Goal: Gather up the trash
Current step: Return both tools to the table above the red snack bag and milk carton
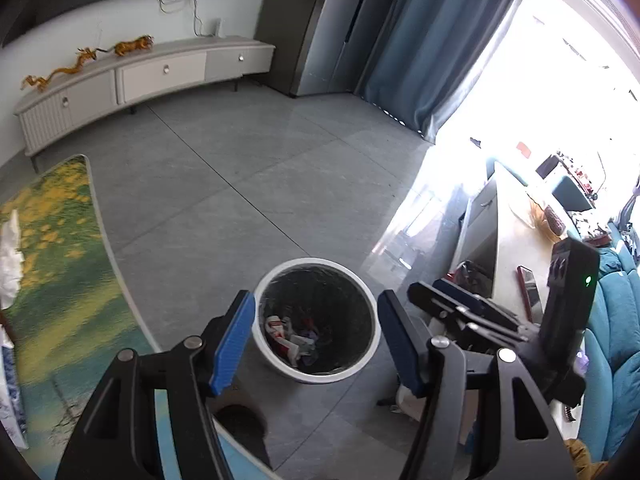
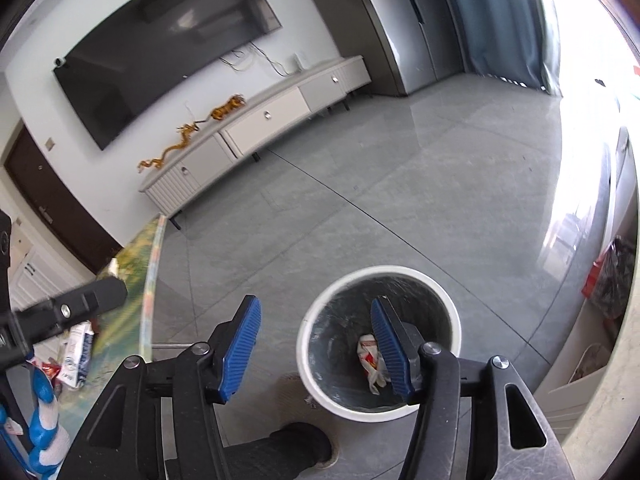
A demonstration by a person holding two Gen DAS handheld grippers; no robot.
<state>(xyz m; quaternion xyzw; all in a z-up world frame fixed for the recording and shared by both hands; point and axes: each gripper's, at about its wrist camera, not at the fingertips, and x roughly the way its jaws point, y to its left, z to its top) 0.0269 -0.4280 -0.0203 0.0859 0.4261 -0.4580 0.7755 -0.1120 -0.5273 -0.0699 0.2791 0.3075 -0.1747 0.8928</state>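
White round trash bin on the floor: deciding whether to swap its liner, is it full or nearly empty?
Nearly empty: white round trash bin holds only a few crumpled wrappers at its bottom.

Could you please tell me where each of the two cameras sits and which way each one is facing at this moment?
Left wrist: sits on the left claw, looking forward and down at the trash bin on the grey floor; its own open blue fingers show, and the right claw at right.
Right wrist: sits on the right claw, looking down past the bin toward the television; its own open fingers, the left claw and a foot show.
Shared: bin, patterned table, TV cabinet.
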